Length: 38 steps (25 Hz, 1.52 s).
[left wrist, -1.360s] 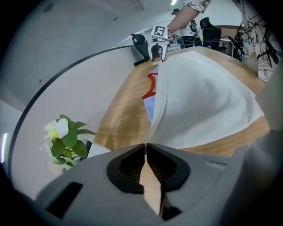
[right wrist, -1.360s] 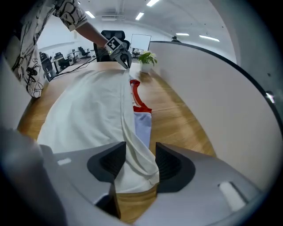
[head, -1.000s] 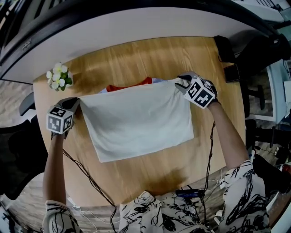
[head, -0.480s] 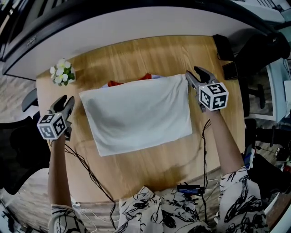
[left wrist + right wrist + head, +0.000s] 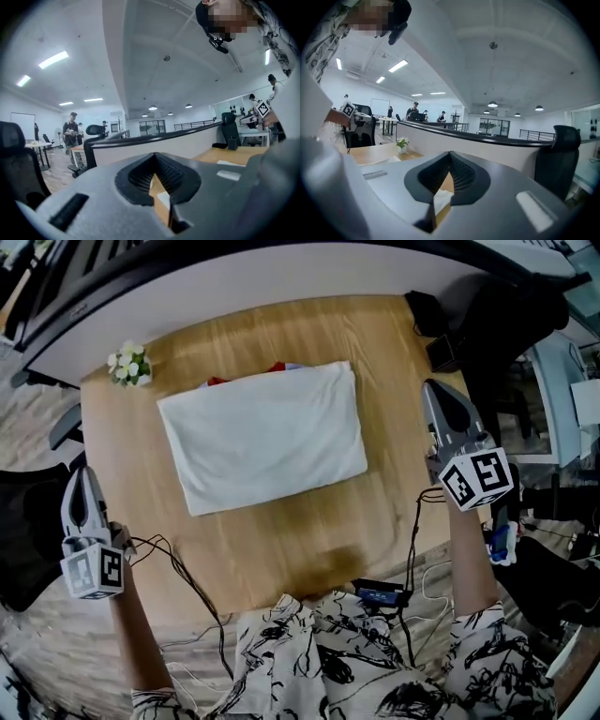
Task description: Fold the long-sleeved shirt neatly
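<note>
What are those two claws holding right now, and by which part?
Nothing. The left gripper and right gripper have just closed, both empty, to either side of the folded shirt, which lies on the table.

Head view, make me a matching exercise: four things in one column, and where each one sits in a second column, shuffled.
Things:
1. left gripper
2. folded white shirt
3. right gripper
4. small white flower plant

Places:
A. flat on the middle of the light wooden table
B. on the table's far left corner
C. by the table's right edge
D. beyond the table's left edge

Pairs: 1-D, 2-A, 3-C, 4-B.
Both grippers' jaws have just closed, with nothing between them.
</note>
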Each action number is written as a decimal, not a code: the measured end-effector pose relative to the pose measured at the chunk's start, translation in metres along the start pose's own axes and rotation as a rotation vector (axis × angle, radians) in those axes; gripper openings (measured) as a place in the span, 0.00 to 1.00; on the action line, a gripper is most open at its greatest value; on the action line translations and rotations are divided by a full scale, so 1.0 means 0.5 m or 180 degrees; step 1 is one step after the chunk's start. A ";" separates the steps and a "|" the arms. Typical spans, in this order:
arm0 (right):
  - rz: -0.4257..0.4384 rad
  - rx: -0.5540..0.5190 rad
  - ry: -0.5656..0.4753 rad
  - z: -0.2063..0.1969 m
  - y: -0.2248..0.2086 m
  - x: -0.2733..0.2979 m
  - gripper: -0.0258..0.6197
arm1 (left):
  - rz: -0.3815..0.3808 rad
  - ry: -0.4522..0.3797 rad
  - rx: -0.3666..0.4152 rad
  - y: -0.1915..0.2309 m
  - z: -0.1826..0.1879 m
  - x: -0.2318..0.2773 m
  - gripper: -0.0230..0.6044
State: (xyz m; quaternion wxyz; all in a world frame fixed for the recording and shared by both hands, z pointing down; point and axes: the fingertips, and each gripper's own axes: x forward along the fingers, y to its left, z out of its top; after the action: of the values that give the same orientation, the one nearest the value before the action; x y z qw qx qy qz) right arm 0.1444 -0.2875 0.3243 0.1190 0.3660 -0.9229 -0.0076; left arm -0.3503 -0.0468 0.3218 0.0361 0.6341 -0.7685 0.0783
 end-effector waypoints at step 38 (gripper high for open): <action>-0.0688 -0.0102 -0.0991 0.082 0.135 -0.737 0.05 | 0.0628 -0.0746 -0.0065 -0.261 0.126 -0.716 0.04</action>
State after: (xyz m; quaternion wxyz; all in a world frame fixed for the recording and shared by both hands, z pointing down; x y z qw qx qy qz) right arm 0.3488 0.0083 0.2125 -0.0210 0.4555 -0.8853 -0.0916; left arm -0.1503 0.2654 0.2142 -0.0553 0.5599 -0.8267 -0.0008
